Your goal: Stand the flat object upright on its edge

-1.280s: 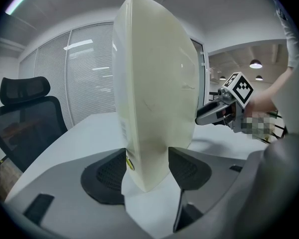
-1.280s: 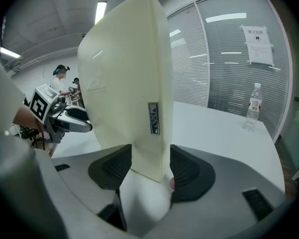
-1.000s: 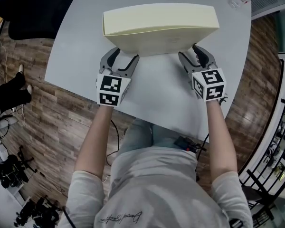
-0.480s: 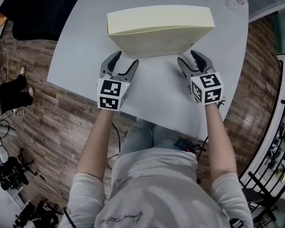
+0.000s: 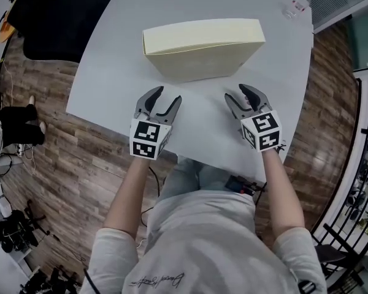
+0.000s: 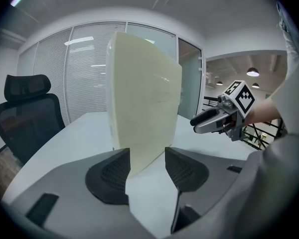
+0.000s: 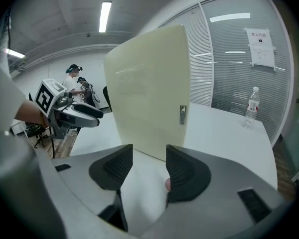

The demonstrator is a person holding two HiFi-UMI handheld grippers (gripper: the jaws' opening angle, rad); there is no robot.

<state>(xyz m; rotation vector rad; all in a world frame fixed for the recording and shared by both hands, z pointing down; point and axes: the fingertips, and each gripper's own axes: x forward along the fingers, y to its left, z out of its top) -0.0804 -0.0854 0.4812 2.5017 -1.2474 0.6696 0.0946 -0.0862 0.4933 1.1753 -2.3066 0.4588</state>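
A flat cream case [image 5: 202,45] stands upright on its long edge on the pale grey table [image 5: 110,72], with nothing touching it. My left gripper [image 5: 166,95] sits near its left end and my right gripper [image 5: 236,94] near its right end, both a short gap back from it. The jaws of both are closing slightly, still wide apart, with nothing between them. In the left gripper view the case [image 6: 144,98] rises beyond the left gripper [image 6: 147,158]. In the right gripper view the case [image 7: 149,93], with a small latch [image 7: 182,114], stands ahead of the right gripper [image 7: 148,166].
A water bottle [image 5: 296,3] stands at the table's far right corner. A black office chair [image 5: 55,11] is at the far left of the table. The table's near edge runs just behind both grippers, with wooden floor below.
Both grippers have drawn back toward the person, away from the case. The case stays standing on its edge by itself.
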